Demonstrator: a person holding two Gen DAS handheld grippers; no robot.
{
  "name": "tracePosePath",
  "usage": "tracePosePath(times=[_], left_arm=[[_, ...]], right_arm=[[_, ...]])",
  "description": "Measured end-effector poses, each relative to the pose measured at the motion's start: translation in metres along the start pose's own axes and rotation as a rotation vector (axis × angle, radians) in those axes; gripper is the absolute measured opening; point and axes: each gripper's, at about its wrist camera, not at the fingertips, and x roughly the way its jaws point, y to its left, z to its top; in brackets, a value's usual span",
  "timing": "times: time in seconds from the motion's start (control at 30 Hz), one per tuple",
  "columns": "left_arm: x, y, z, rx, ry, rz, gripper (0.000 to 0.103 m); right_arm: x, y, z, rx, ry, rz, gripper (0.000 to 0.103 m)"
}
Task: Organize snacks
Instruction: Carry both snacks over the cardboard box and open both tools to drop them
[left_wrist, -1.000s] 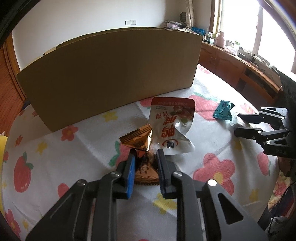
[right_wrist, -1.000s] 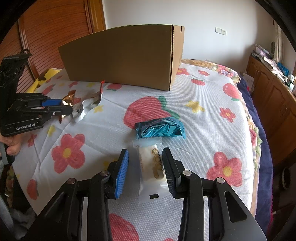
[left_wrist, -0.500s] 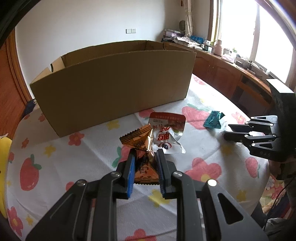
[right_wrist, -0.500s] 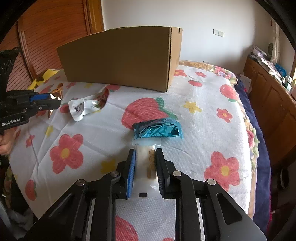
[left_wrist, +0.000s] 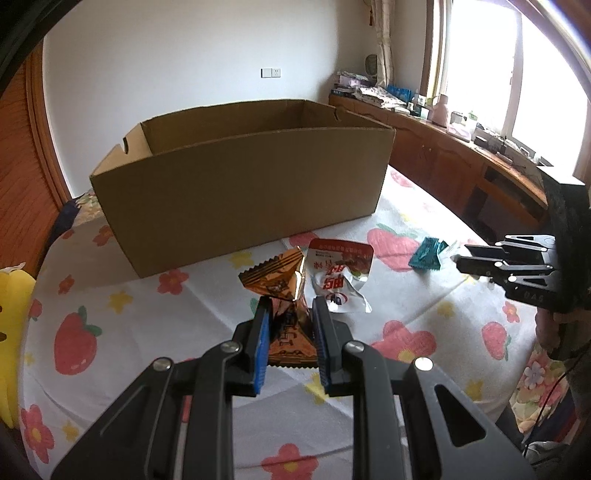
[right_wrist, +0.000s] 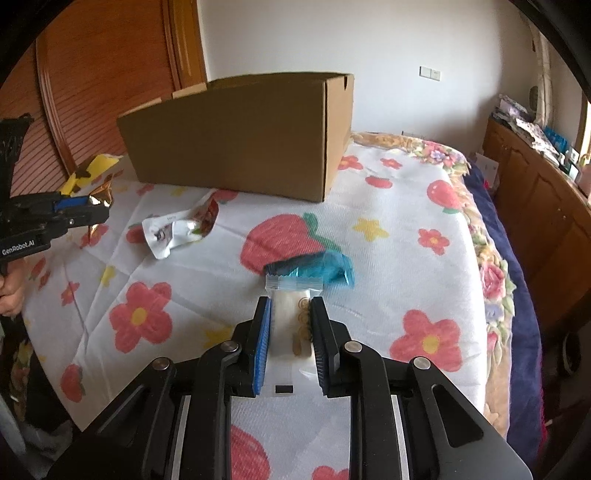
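**Left wrist view: two grippers, each pinching a snack**

In the left wrist view, the left gripper is squeezed tight on a shiny orange snack bag. The bag sticks up between the blue pads, lifted off the table. The gripper tips down toward the table. Just past the bag lies a white and red pouch, flat and crinkly, resting on the cloth. Behind it stands a big brown cardboard box, open on top.

In the right wrist view, the right gripper has just been closing, and its pads now press on both sides of a white snack pack. The pack lies on the table, and a shiny blue wrapper touches its far end. This gripper also points down at a slant. A bit of a hand shows at the left edge, under the other gripper.

The table wears a white cloth with red flowers, strawberries and yellow stars.
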Motion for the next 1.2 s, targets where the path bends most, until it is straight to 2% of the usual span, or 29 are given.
tracePosePath(times=[0.3,0.5,0.6,0.8,1.03,1.2], left_arm=[[-0.017,0.008,0.021,0.001,-0.061,0.024,0.02],[-0.025,0.021,0.036,-0.02,-0.105,0.025,0.02],[-0.036,0.026,0.045,-0.043,-0.157,0.014,0.02],[-0.05,0.032,0.066,-0.023,-0.212,0.027,0.02],[-0.047,0.048,0.085,-0.018,-0.233,0.051,0.02],[-0.032,0.059,0.093,-0.015,-0.236,0.064,0.02]], right_arm=[[-0.033,0.01,0.041,-0.04,-0.098,0.022,0.019],[-0.039,0.022,0.068,-0.076,-0.146,0.041,0.019],[-0.035,0.029,0.079,-0.089,-0.156,0.054,0.019],[-0.021,0.049,0.107,-0.148,-0.162,0.073,0.019],[-0.007,0.066,0.14,-0.186,-0.199,0.098,0.019],[0.007,0.07,0.159,-0.162,-0.217,0.107,0.019]])
